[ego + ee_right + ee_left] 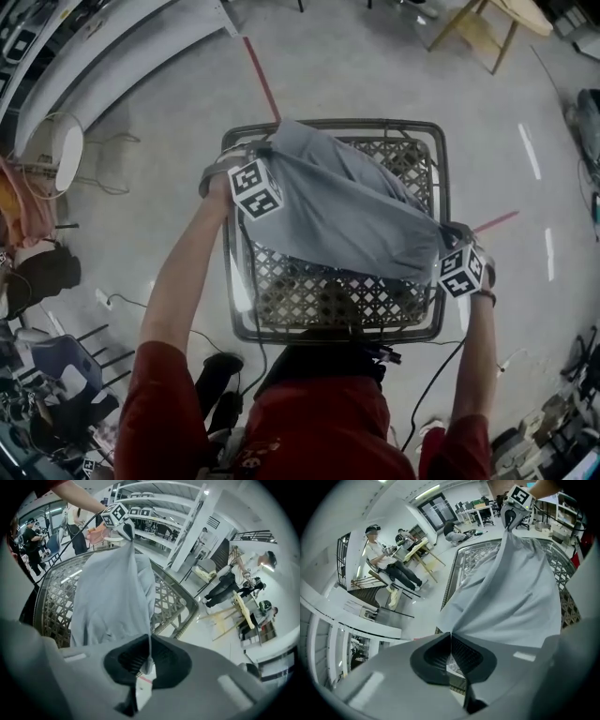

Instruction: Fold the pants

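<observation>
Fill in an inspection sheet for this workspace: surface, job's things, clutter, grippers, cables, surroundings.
Surface: lattice table with a grey rim, standing on a concrete floor.
Job's things: grey pants, stretched between the two grippers over the table.
Clutter: nothing seen on the table.
Grippers: left gripper shut on one end of the pants; right gripper shut on the other end.
Cables: black cable on the floor beside the person; white cable on the floor at left.
Surroundings: red tape line on the floor; seated person in the room behind.
</observation>
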`<state>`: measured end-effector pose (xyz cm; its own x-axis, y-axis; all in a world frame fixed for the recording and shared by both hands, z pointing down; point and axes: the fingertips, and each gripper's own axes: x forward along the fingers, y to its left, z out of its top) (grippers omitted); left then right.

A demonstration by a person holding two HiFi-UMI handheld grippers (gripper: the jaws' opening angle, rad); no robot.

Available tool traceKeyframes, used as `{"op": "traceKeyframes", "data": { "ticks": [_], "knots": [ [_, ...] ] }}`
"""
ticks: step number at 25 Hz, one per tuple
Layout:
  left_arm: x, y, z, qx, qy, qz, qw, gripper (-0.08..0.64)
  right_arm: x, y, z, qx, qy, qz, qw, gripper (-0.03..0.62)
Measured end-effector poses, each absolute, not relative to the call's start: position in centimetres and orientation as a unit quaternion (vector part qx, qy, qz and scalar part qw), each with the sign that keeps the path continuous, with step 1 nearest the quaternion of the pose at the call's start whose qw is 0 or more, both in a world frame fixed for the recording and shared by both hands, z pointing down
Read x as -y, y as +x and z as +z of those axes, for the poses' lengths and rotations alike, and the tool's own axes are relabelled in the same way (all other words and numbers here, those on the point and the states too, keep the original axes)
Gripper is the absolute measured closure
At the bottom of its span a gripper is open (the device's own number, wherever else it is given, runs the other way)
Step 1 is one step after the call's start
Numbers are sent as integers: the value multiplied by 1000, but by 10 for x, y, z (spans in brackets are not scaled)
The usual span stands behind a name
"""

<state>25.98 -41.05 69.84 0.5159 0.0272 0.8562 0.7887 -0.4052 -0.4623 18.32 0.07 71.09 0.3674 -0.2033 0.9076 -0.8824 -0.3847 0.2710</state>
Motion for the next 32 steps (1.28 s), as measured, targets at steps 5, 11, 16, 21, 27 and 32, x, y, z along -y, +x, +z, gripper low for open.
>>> {"op": "traceKeyframes", "data": {
  "ticks": [5, 11, 16, 21, 27, 32],
  "knots": [
    [395, 299, 712, 284, -732, -392, 479, 548, -10, 199, 730, 367, 719, 433, 401, 580],
    [389, 336, 735, 286, -722, -393, 492, 548, -19, 207, 749, 352, 728, 447, 383, 580],
    [397, 356, 756, 257, -720, -396, 509, 526, -20, 213, 755, 337, 740, 442, 379, 556],
    [402, 359, 770, 245, -710, -411, 516, 446, -22, 222, 750, 310, 761, 432, 372, 486],
    [400, 354, 773, 231, -729, -405, 502, 412, -25, 224, 752, 292, 767, 432, 375, 466],
    [395, 339, 745, 224, -761, -376, 479, 405, -15, 220, 735, 274, 794, 414, 351, 460]
  ]
}}
